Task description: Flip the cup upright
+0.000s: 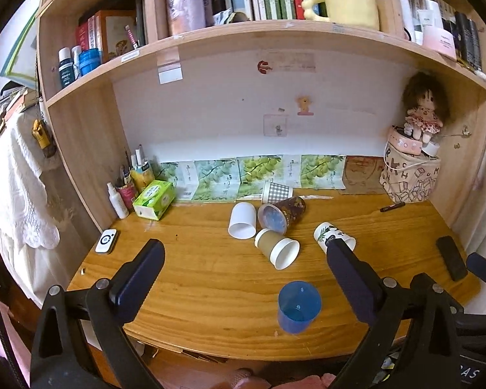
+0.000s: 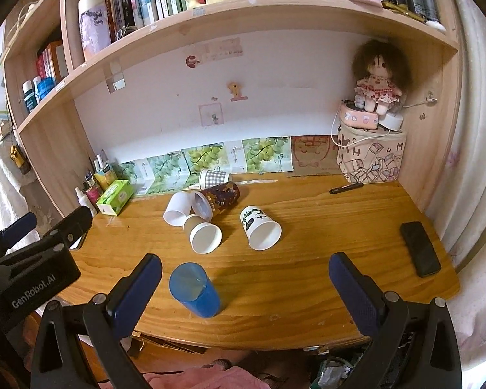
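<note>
A wooden desk (image 1: 194,278) fills most of both views, set under a shelf (image 1: 275,32) loaded with books and a pale yellow mug (image 1: 350,3). At the back right a printed fabric bag (image 2: 372,159) stands in the corner, with a pink box and a brown-haired doll (image 2: 377,74) on top of it. The left gripper (image 1: 243,265) hangs above the front edge of the desk with its dark blue fingers (image 1: 139,278) spread wide and nothing between them; the right gripper (image 2: 243,282) is just beside it, equally wide open and empty. A black phone (image 2: 419,248) lies flat near the right edge. A green tissue box (image 1: 154,199) sits at the back left beside a cluster of small bottles and pens. The cups are grouped mid-desk: a dark patterned cup (image 1: 282,215) on its side with its blue inside facing forward, a white cup (image 1: 242,220) just to its left, also tipped over, a checked cup (image 1: 277,191) behind them near the wall, a brown-and-white paper cup (image 1: 277,248) lying touching the dark one, and a panda-print cup (image 2: 260,230) on its side a little apart to the right. The blue cup (image 2: 194,290) stands alone near the front edge, in front of the others, bottom up. A black marker (image 2: 346,188) lies at the back right, and a small white device (image 1: 106,241) lies at the left.
</note>
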`<move>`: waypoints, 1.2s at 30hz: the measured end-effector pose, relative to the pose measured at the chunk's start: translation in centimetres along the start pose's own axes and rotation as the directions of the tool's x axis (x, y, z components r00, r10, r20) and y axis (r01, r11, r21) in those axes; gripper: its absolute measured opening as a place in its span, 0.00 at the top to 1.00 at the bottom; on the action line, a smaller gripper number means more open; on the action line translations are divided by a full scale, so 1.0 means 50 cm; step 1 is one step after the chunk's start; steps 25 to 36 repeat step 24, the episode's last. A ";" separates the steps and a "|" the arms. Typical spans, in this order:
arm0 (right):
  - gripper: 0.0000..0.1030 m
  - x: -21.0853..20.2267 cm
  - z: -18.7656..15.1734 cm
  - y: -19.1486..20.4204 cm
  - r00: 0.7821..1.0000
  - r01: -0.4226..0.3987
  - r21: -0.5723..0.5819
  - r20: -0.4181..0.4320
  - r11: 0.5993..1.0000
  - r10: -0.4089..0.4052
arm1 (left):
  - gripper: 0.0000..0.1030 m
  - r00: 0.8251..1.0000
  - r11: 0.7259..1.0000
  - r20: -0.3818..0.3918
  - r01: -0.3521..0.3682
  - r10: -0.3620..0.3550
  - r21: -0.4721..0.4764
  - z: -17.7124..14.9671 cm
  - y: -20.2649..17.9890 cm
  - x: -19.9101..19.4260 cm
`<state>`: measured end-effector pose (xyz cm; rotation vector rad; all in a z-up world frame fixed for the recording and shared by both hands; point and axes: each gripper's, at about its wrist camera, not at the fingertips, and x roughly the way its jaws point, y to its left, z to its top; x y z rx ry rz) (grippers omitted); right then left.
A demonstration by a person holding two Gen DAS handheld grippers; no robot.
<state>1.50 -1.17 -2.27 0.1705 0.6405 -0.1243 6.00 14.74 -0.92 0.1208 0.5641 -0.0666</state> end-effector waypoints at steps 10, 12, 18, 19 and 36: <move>0.00 0.003 0.001 -0.007 1.000 -0.005 0.007 0.000 1.000 0.005 | 0.02 1.000 1.000 0.002 -0.004 0.004 0.020 0.005 -0.019 0.003; 0.00 0.007 0.001 -0.008 1.000 -0.012 0.010 -0.005 1.000 0.012 | 0.02 1.000 1.000 -0.002 -0.006 0.006 0.017 0.005 -0.019 0.005; 0.00 0.024 0.009 -0.008 0.999 -0.025 0.014 -0.020 1.000 0.026 | 0.02 1.000 1.000 -0.015 -0.018 0.018 0.012 0.008 -0.018 0.016; 0.00 0.027 0.011 -0.008 0.999 -0.027 0.016 -0.022 0.999 0.028 | 0.02 1.000 1.000 -0.019 -0.021 0.021 0.012 0.009 -0.017 0.019; 0.00 0.042 0.015 -0.004 0.998 -0.044 0.018 -0.040 0.999 0.044 | 0.02 0.999 0.999 -0.039 -0.033 0.034 0.005 0.007 -0.011 0.031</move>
